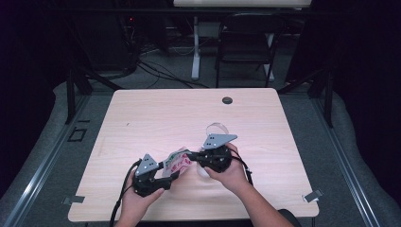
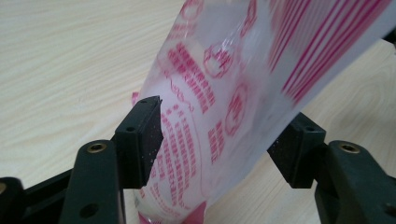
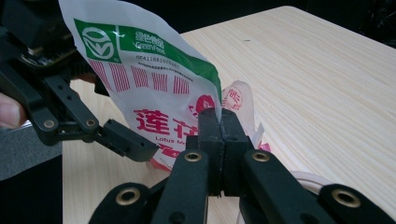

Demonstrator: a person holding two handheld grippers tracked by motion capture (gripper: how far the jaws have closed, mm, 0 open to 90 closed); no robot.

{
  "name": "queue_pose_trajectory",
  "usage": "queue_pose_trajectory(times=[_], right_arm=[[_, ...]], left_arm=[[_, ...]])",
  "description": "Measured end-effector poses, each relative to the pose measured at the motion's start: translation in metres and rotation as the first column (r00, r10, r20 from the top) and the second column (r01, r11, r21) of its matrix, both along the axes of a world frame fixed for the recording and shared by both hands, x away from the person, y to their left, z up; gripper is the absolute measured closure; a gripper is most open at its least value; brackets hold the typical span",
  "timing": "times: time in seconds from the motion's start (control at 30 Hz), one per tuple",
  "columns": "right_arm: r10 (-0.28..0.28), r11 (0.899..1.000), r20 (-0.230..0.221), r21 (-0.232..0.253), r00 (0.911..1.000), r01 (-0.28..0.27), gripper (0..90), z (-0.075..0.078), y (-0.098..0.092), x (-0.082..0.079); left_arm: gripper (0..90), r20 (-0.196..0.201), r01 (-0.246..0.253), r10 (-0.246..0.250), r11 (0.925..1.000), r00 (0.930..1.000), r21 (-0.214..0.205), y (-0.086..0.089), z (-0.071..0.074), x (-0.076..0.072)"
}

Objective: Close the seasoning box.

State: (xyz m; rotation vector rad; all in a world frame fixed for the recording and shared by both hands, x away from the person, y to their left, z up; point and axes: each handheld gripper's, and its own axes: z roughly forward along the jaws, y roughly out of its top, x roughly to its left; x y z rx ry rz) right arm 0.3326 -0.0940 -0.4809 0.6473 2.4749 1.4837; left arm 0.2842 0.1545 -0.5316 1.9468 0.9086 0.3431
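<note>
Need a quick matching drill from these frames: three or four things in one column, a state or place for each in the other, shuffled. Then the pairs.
Things:
1. left tongs
2. right tongs
3. plastic bag
4. black round cap

States or places:
A. lifted off the table between the two hands
B. shut on an edge of the bag
C. on the table's far side, apart from the hands
D. jaws spread, with the bag between them

Pairs: 1-D, 2-B, 3-A, 4-C
</note>
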Motion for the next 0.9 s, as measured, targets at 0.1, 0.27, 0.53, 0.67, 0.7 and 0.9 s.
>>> queue_pose_trajectory(times=[0.1,0.27,0.53,0.67,0.7,0.9], right_arm=[[-0.001,1.0,0.002,0.0,1.0,0.001,90.0,0.0,0.0,0.0],[0.0,1.0,0.002,0.0,1.0,0.0,90.0,0.0,0.0,0.0],[-0.003,1.0,0.007,0.002,1.0,0.003,89.9,0.0,0.0,-0.001],[-0.002,1.0,0.008,-0.001,1.0,0.002,89.8,0.0,0.0,-0.001],[-0.002,1.0,0.008,-0.001,1.0,0.002,89.8,0.0,0.0,-0.001],[-0.003,1.0,0.009,-0.002,1.0,0.003,89.8,0.0,0.0,-0.001]], left_arm=[[37.7,-0.013,-0.009,0.009,0.9999,0.9999,-0.006,0.0,-0.008,0.001],[36.0,-0.01,-0.042,0.042,0.9991,0.9991,-0.007,0.002,-0.018,0.004],[33.6,-0.021,-0.064,0.063,0.9979,0.9978,-0.008,0.003,-0.031,0.01],[31.7,-0.018,-0.072,0.072,0.9973,0.9973,-0.011,0.002,-0.034,0.012],[31.5,-0.018,-0.072,0.072,0.9974,0.9973,-0.006,0.001,-0.035,0.013],[30.1,-0.027,-0.078,0.078,0.9969,0.9966,-0.009,0.0,-0.039,0.017]])
